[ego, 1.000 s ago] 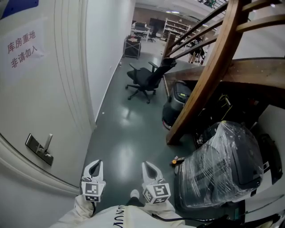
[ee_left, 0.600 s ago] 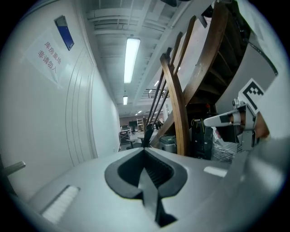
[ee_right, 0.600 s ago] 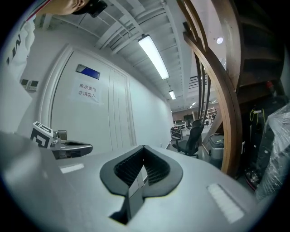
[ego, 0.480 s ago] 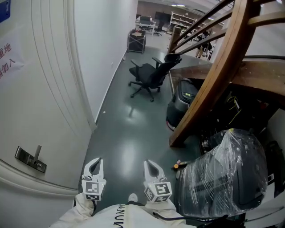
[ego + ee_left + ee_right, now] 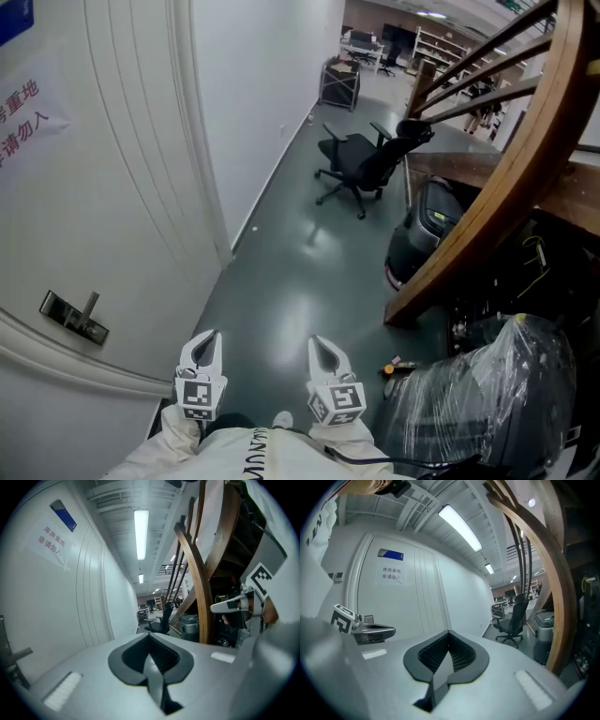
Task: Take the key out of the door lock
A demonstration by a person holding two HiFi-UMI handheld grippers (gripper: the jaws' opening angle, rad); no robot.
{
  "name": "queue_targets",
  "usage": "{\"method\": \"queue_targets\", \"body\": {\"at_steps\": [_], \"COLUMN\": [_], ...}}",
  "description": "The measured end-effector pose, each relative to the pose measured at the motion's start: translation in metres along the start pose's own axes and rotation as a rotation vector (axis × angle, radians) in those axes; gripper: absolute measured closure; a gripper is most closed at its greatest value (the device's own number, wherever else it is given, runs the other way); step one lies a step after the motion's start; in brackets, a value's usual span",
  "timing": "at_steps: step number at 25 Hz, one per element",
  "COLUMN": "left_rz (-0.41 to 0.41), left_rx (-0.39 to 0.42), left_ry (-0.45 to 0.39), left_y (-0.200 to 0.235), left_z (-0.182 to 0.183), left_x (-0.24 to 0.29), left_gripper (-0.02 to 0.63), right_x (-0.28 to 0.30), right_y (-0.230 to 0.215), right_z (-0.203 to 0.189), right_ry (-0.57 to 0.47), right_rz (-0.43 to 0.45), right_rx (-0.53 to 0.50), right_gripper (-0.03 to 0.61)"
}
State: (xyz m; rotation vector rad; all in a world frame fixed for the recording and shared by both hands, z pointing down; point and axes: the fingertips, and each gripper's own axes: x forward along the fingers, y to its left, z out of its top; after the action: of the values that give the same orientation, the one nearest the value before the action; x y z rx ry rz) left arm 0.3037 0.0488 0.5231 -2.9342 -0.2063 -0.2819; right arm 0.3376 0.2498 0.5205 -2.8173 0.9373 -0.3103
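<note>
Unmoved — left gripper (image 5: 207, 340), right gripper (image 5: 322, 347), both closed, empty; door lock (image 5: 73, 317) well left

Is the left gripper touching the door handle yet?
Apart. The head view shows the left gripper low by the person's body, with bare door between it and the handle.

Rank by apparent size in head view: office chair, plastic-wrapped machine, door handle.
1. plastic-wrapped machine: largest, though it sits nearest the camera and the frame crops it.
2. office chair: farther off, clearly smaller here.
3. door handle: smallest.
</note>
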Motion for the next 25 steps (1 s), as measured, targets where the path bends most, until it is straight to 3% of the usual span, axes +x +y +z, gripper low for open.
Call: {"method": "queue_targets", "body": {"at_steps": [8, 13, 25], "left_rz": [0.199, 0.401, 0.788], "left_rx": [-0.019, -0.068, -0.163], "left_ry": [0.058, 0.082, 0.084], "left_y": [0.077, 0.138, 0.267], "left_z": [-0.030, -0.051, -0.085], "left_x": [-0.036, -0.082, -0.221], "left_gripper": [0.614, 0.614, 0.614], "right_x": [0.069, 0.120, 0.190], "right_y": [0.060, 0.137, 0.333], "right_z": [-0.020, -0.020, -0.026], "right_ry": [0.048, 0.081, 0.130], "right_rz": [0.190, 0.398, 0.755], "right_rx": [0.004, -0.050, -0.168], "right_gripper": [0.581, 0.581, 0.581]}}
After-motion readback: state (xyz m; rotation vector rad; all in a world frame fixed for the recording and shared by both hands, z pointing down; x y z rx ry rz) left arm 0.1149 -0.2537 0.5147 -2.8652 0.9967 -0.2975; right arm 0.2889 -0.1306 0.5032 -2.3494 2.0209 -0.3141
